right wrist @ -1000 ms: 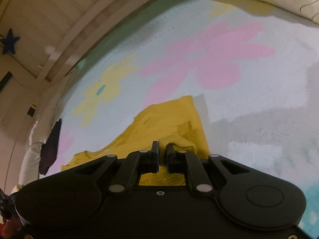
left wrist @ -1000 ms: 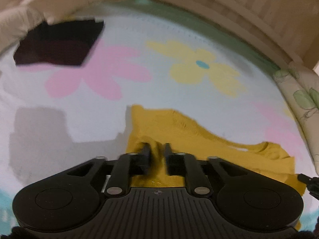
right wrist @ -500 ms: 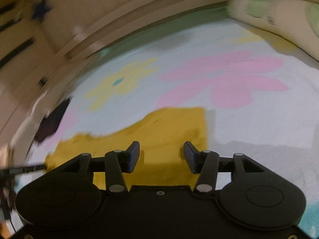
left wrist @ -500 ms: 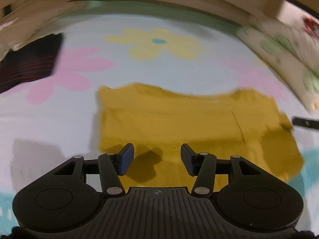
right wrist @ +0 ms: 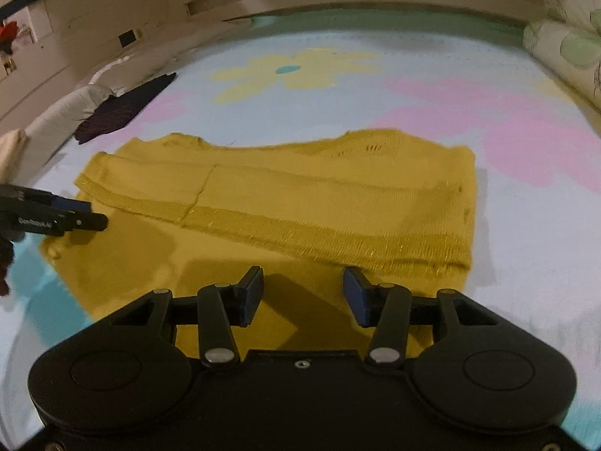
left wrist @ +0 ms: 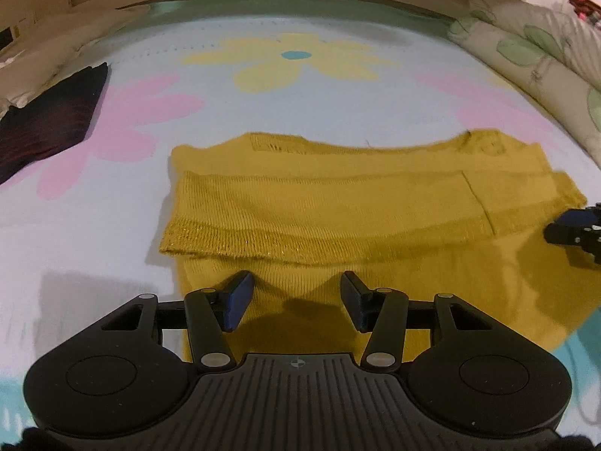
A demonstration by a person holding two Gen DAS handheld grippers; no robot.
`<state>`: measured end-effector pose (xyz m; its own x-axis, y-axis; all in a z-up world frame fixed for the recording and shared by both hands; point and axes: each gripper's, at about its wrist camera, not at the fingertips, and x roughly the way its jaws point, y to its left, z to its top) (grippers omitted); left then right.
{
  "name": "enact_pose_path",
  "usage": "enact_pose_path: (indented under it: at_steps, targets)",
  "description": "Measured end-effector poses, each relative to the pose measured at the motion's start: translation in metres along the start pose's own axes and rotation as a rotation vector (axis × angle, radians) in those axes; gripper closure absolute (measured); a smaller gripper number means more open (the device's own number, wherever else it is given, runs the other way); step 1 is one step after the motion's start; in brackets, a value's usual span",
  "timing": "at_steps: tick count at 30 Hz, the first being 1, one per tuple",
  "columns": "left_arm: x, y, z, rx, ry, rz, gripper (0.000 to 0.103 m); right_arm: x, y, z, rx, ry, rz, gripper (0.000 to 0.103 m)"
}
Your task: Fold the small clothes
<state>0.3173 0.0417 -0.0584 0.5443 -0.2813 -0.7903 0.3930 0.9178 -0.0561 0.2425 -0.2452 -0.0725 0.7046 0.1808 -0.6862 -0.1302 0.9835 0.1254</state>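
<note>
The mustard-yellow knitted garment [left wrist: 338,218] lies mid-frame, folded flat with its ribbed hem doubled over, while the left gripper [left wrist: 296,302] and right gripper [right wrist: 303,297] hover half-open, empty.

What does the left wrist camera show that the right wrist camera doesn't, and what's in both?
Only the left wrist view shows the left gripper up close from behind, jaws open over the yellow sweater.

Only the right wrist view shows the right gripper up close, also open and empty, plus a dark wall outlet.

Both show the sweater lying folded on the flowered blanket, the dark garment at the far left, the leaf-print pillow at right, and the other gripper's tip at the frame edge.
</note>
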Motion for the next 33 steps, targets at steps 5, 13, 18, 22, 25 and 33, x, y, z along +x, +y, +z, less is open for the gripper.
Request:
enact_pose_path:
  at_steps: [5, 13, 18, 22, 25, 33]
  targets:
    - [0.014, 0.006, 0.022, -0.059, 0.013, -0.031, 0.053, 0.01, -0.014, 0.024, 0.056, -0.055, -0.054, 0.047]
    - [0.02, 0.014, 0.037, -0.11, 0.082, -0.078, 0.053, 0.028, -0.043, 0.047, 0.176, -0.075, -0.088, 0.047]
    - [0.011, 0.019, 0.02, -0.049, 0.104, -0.088, 0.052, 0.028, -0.05, 0.047, 0.204, -0.074, -0.066, 0.047]
    - [-0.008, 0.015, 0.004, 0.044, 0.134, -0.079, 0.052, 0.024, -0.051, 0.048, 0.2, -0.076, -0.062, 0.047]
    - [-0.017, 0.016, -0.011, 0.092, 0.187, -0.083, 0.052, 0.021, -0.052, 0.049, 0.206, -0.077, -0.064, 0.047]
    - [-0.052, 0.021, -0.033, 0.138, 0.233, -0.053, 0.052, 0.008, -0.05, 0.047, 0.198, -0.071, -0.059, 0.047]
